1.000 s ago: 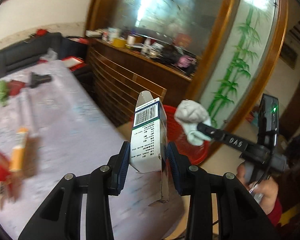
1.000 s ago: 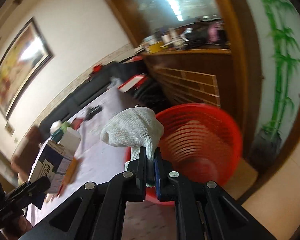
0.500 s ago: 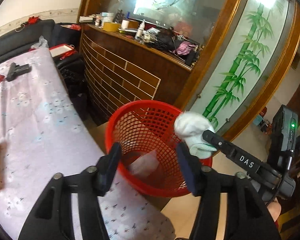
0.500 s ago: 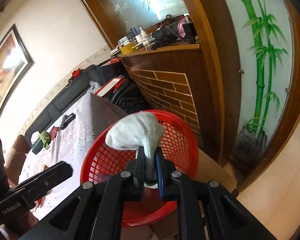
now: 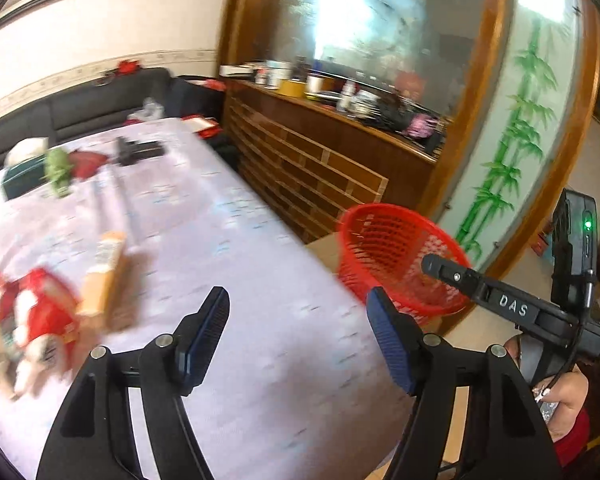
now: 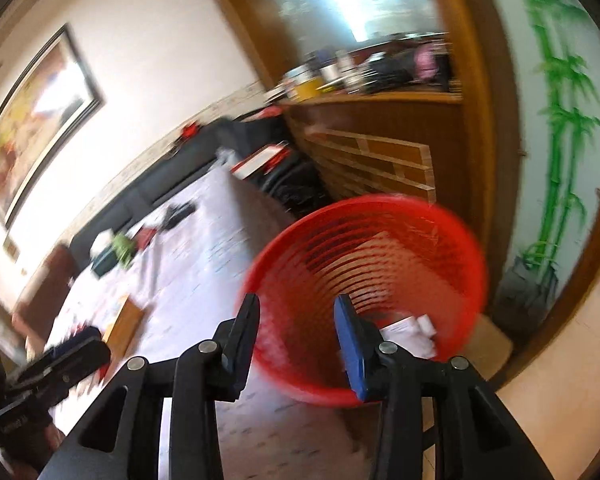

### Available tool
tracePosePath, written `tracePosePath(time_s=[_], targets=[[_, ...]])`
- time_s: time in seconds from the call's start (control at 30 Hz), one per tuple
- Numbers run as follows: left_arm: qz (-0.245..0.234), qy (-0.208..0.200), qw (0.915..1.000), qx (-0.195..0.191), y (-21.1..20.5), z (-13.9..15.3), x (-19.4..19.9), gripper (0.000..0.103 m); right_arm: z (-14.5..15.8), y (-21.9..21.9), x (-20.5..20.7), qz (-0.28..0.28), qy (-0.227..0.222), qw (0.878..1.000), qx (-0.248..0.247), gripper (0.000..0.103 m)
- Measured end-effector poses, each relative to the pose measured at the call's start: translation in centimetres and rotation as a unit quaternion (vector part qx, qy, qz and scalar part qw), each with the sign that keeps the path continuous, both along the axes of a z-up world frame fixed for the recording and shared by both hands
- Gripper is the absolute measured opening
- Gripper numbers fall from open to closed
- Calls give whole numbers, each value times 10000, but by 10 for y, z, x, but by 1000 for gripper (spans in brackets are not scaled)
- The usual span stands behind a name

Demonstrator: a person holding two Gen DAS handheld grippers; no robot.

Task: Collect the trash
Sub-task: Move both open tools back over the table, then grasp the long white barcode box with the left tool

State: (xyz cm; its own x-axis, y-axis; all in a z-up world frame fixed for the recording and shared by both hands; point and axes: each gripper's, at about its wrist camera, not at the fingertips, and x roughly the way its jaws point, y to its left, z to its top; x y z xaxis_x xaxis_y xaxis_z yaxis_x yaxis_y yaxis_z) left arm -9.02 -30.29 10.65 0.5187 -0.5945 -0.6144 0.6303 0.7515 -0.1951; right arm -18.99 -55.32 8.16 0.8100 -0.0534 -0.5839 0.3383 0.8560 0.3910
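Now both hand-held grippers, left point(image 5: 296, 332) and right point(image 6: 296, 330), just spreading, empty, near red basket point(image 6: 472, 248).

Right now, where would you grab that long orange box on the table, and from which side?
Grip the long orange box across its narrow width, coming down from above. It lies flat on the table, so only its long sides offer parallel faces. The red packet sits close beside it.

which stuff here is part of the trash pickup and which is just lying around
Job:
- red basket, white scraps inside
- orange box
- red packet
- left gripper, right gripper, both empty

Lying about:
- black sofa
- shelf clutter
- framed picture
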Motion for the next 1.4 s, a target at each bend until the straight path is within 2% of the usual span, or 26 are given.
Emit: tracePosePath(time_s=[0.23, 0.4, 0.5, 0.67, 0.7, 0.77, 0.8, 0.83, 0.93, 1.0, 1.03, 1.13, 1.2, 1.23, 1.27, 1.3, 1.4], targets=[[943, 64, 9955, -91, 105, 1, 7, 71, -3, 83, 35, 994, 169, 9948, -174, 42], [1824, 253, 9825, -293, 194, -2, 19, 72, -7, 135, 54, 1544, 274, 9873, -269, 43], [2423, 386, 9683, -471, 251, -5, 28, 72, -8, 158, 63, 1772, 327, 9831, -334, 44], [3420, 831, 9318, -883, 341, -23, 56, 72, -7, 188, 77, 2008, 379, 9780, -430, 46], [3549, 993, 9239, -1029, 358, -31, 65, 72, -8, 192, 79, 2042, 383, 9772, -443, 46], [3639, 1254, 9153, -1190, 375, -42, 80, 72, -9, 198, 81, 2085, 401, 9761, -469, 46], [3732, 1394, 9077, -1315, 385, -49, 88, 72, -10, 199, 81, 2104, 417, 9756, -476, 46], [3731, 1461, 9048, -1445, 390, -54, 94, 72, -10, 201, 82, 2133, 440, 9748, -481, 46], [3818, 1557, 8993, -1455, 395, -63, 110, 72, -12, 203, 84, 2169, 487, 9738, -489, 46], [3771, 1562, 9016, -1433, 394, -67, 123, 72, -12, 203, 86, 2167, 500, 9737, -485, 46], [3843, 1562, 8995, -1370, 393, -69, 128, 72, -12, 203, 87, 2158, 500, 9739, -483, 46], [3768, 1570, 9006, -1492, 393, -75, 143, 69, -12, 204, 88, 2147, 527, 9741, -469, 46], [3724, 1657, 8997, -1562, 392, -80, 152, 50, -12, 204, 89, 2154, 550, 9739, -459, 46], [3637, 1714, 9007, -1643, 391, -83, 156, 44, -12, 204, 90, 2146, 563, 9740, -467, 46], [3561, 1773, 9023, -1660, 388, -86, 159, 32, -12, 204, 91, 2126, 576, 9743, -463, 46], [3513, 1771, 9050, -1618, 385, -87, 160, 26, -12, 203, 92, 2113, 588, 9747, -429, 46], [3447, 1579, 9126, -1531, 375, -83, 157, 22, -10, 203, 99, 2098, 608, 9752, -349, 46]])
